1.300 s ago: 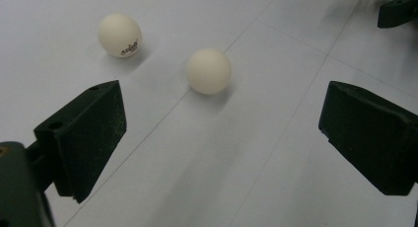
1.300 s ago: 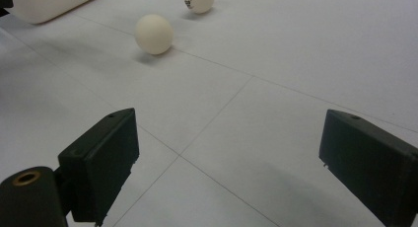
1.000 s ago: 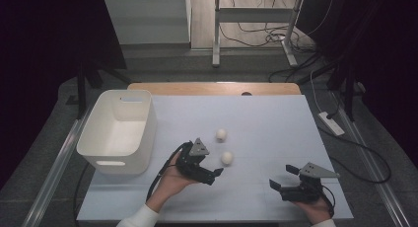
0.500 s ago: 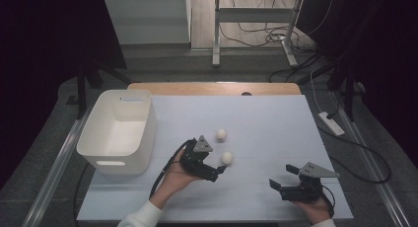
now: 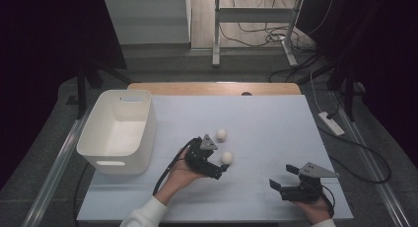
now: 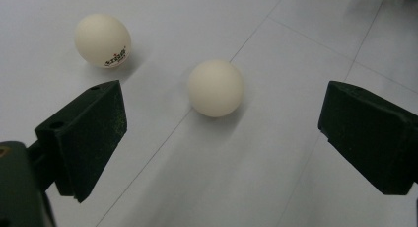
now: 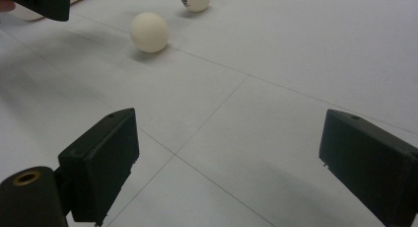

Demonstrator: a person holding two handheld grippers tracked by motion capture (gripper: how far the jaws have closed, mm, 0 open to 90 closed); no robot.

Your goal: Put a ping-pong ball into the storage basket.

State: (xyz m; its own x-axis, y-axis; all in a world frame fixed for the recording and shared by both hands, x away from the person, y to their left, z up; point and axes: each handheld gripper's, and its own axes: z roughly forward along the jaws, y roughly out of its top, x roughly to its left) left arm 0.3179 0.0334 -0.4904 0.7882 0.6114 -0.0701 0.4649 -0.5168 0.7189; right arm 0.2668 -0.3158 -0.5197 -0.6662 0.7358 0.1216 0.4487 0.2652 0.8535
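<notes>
Near the middle of the white table [image 5: 276, 118], the left gripper [image 5: 223, 166] has its jaws spread wide with nothing held; a plain table-tennis ball [image 5: 226, 157] lies on the surface between them, touching neither; a second, printed ball [image 5: 221, 134] sits just beyond; the white bin [image 5: 118, 131] stands at the left; the right gripper [image 5: 282, 178], near the front edge, is wide open and empty.

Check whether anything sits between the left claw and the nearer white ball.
Nothing visible does. The left claw is open, and the nearer ball lies on bare table just ahead of the gap between its jaws. The second ball, with a printed mark, sits farther off to one side, apart from the first.
</notes>
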